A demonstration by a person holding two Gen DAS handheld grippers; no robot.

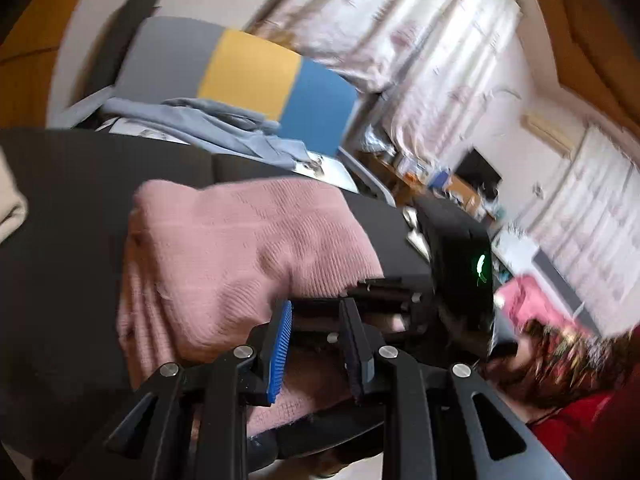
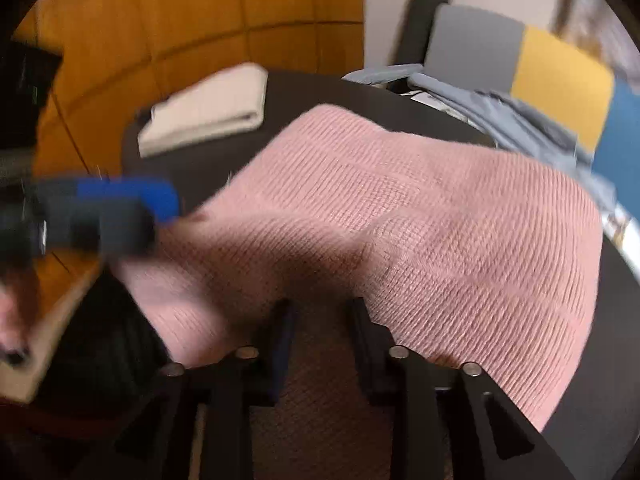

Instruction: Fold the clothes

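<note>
A pink ribbed knit (image 2: 420, 216), soft and bunched into rounded folds, lies on a dark smooth table (image 2: 304, 88). One cream cloth (image 2: 208, 106), folded flat into a rectangle, sits at the table's far left. One blue-grey garment (image 1: 224, 128) lies crumpled on a chair (image 1: 248, 68) with grey, yellow and blue panels beyond the table. The left gripper (image 1: 316, 344) has its two fingers partly apart, pink knit between them. The right gripper (image 2: 320, 340) likewise stands partly apart over the knit's near edge; whether either pinches it, I cannot tell.
</note>
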